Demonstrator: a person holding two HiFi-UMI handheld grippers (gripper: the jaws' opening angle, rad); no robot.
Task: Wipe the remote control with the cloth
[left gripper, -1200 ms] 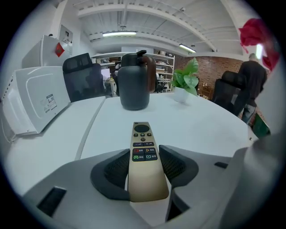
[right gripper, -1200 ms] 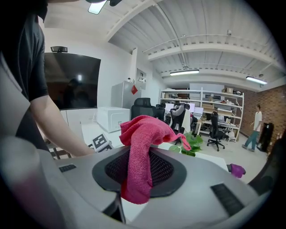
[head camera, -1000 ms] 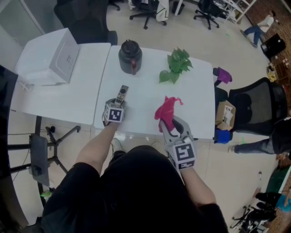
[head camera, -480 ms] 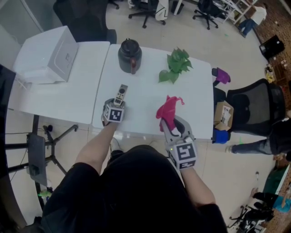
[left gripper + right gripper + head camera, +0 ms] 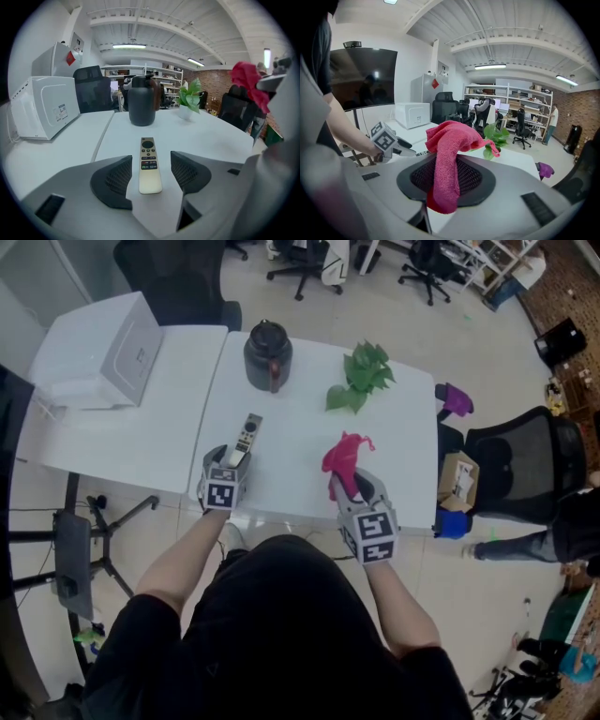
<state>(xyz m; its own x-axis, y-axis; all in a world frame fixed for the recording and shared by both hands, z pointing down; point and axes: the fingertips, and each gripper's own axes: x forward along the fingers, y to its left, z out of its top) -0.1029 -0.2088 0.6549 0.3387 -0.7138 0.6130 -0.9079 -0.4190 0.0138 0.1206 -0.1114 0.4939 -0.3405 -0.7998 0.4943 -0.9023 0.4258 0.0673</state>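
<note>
Since the earlier frame the left gripper [image 5: 151, 161] has drawn back a little toward the near edge of the worktop [image 5: 300, 442], and the right gripper [image 5: 351, 488] has shifted slightly inward with its load, while the remote control [image 5: 246, 437] has stayed where it lay.

The left gripper's jaws stand wide and are opening. The near end of the remote control lies flat between them, buttons up, with a clear gap to each pad, so neither pad touches it. The remote control points away from the person toward a dark jug [image 5: 268, 354] that stands upright near the far edge.

The right gripper is clamped on the pink cloth [image 5: 445, 140]. A fold of it hangs down between the pads, and the rest bunches up above the jaws, off the worktop. It is held well to the right of the remote control, apart from it.

Further out, a green plant [image 5: 361, 376] lies to the right of the jug. A white box-shaped appliance [image 5: 103, 352] sits on the neighbouring worktop at the left. A black chair [image 5: 525, 460] stands beyond the right edge.
</note>
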